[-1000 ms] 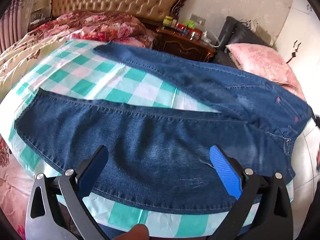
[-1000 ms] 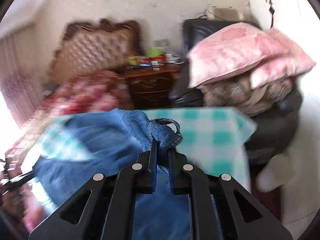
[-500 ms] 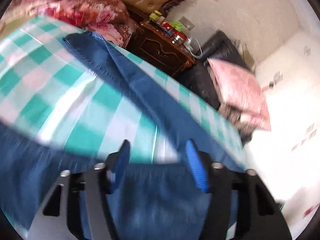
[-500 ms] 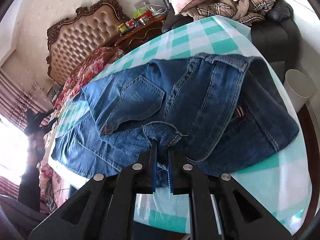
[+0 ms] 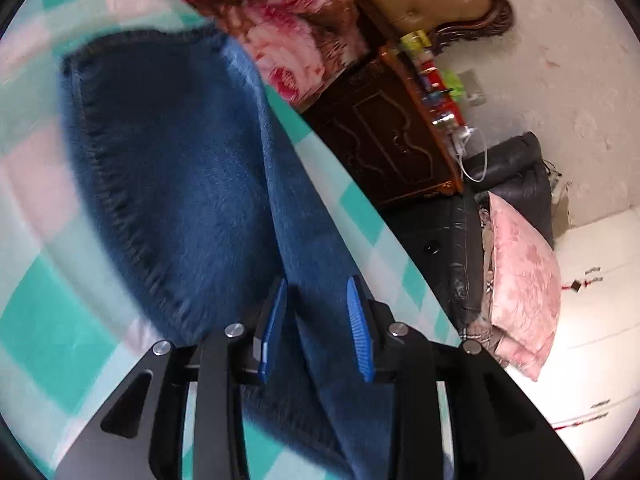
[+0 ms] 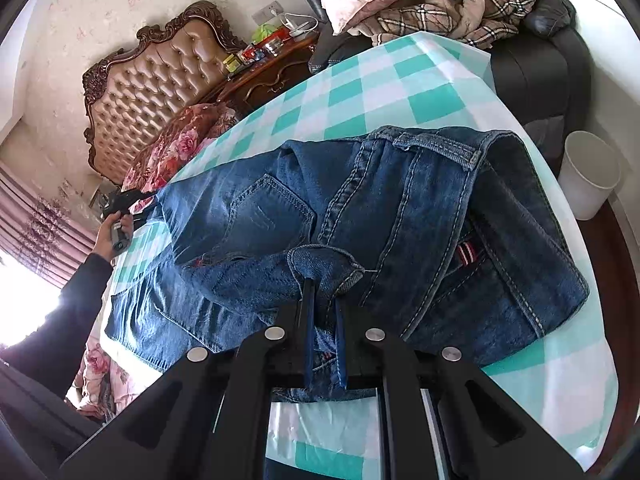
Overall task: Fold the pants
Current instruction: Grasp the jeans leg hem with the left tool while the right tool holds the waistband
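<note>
Denim: blue jeans [image 6: 400, 216] lie across the table [image 6: 420, 84], waist end doubled over ahead of the right claw, legs running off to its left.
Table cover: green-and-white checked cloth, bare beyond the jeans and beside them.
Right claw [image 6: 322, 300]: jaws pinched nearly together on a rolled fold of the jeans near the crotch seam; denim hangs between the fingers.
Back pocket [image 6: 256, 216]: faces up, just left of and beyond the right claw's tips.
Waistband [image 6: 436, 146]: far side of the right claw, curling over to the right.
Left claw [image 5: 318, 306]: jaws have just been closing and now stand narrow, a ridge of the leg fabric between the blue pads [image 5: 354, 320]; whether the pads press on it I cannot tell, the view is blurred.
Leg hem [image 5: 140, 38]: stitched edge well ahead of the left claw and to its left, flat on the cloth.
Left hand [image 6: 116, 228]: seen far left of the right claw, dark sleeve [image 6: 76, 300] below it.
Nightstand [image 5: 384, 136]: dark carved wood, beyond the table's edge, right of the left claw.
Pillow [image 5: 524, 280]: pink, on a black seat, far right of the left claw.
Bin [image 6: 590, 172]: white, right of the right claw, beside the table.
</note>
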Available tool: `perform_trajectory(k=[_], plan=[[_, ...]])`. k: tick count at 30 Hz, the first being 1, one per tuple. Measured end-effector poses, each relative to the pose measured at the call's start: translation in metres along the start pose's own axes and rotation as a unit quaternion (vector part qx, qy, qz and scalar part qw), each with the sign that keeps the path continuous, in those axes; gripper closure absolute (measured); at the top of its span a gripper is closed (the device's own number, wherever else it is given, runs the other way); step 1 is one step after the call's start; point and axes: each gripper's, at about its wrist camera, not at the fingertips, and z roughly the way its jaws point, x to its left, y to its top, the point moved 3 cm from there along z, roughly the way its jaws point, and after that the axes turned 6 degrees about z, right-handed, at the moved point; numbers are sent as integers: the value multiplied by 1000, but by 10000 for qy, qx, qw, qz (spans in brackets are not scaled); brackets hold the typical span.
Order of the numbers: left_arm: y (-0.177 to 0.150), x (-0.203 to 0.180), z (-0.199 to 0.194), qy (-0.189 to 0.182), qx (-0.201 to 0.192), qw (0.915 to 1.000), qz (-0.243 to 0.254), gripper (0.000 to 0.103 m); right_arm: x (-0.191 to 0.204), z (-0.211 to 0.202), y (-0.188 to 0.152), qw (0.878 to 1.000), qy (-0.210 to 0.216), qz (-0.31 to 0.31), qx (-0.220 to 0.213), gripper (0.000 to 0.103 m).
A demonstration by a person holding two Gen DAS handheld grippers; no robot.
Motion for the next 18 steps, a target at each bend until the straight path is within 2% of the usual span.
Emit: perform_trajectory(k=[2, 3, 4, 7, 10, 12, 13, 14, 15, 17, 18], plan=[[8, 1, 9, -25, 74, 10000, -39, 76, -1, 1, 3, 10000, -18, 14, 16, 93], [12, 1, 12, -65, 105, 9999, -37, 87, -2, 0, 6, 10000, -24, 7, 23, 93], [10, 0, 10, -125, 124, 9998, -2, 102, -2, -1, 11, 10000, -24, -22, 22, 93], [17, -14, -27, -364, -124, 9992, 127, 102, 0, -8, 30, 9998, -53, -198, -3, 93], [3, -27, -103, -531, -411, 9973, 307, 102, 2, -28, 53, 9984, -161, -532, -84, 93], [-22, -21, -156, -595, -506, 9964, 323, 102, -6, -45, 65, 9976, -217, -635, -145, 93], [-50, -13, -193, -496, -555, 9961, 472, 102, -13, -53, 69, 9976, -273, -610, -153, 93], [-66, -6, -211, -434, -562, 9961, 524, 102, -23, -57, 70, 9980, -330, -523, -121, 93], [-98, 10, -238, -414, -610, 9959, 531, 102, -32, -58, 69, 9986, -348, -394, -58, 93], [-156, 40, -261, -242, -557, 9966, 559, 102, -52, -53, 60, 9988, -469, -90, 122, 92], [-173, 53, -265, -192, -514, 9972, 512, 102, -67, -46, 50, 9974, -651, 165, 255, 91]])
